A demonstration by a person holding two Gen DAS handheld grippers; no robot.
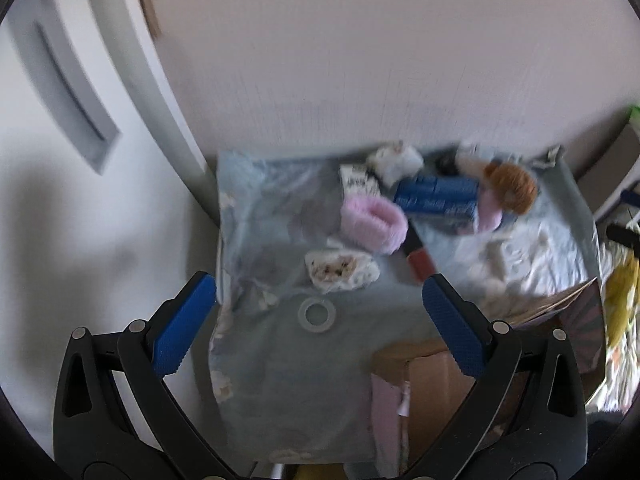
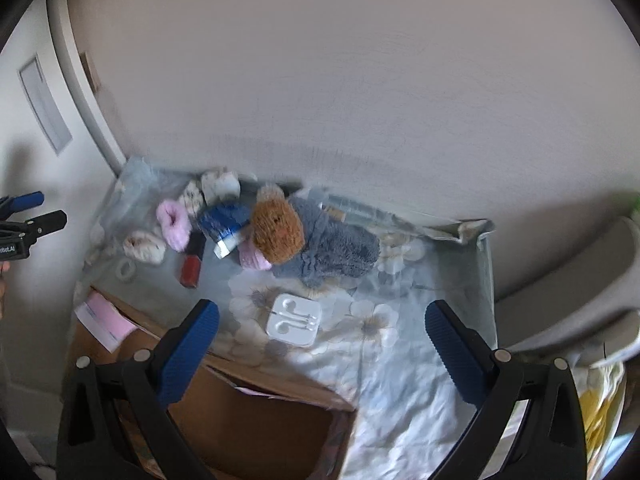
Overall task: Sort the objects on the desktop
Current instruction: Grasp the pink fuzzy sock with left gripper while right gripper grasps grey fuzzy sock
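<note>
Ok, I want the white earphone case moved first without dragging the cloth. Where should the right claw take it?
Come from above and close on the earphone case across its two opposite side edges. It lies flat on the cloth, clear of other things, between the open right claw fingers.
</note>
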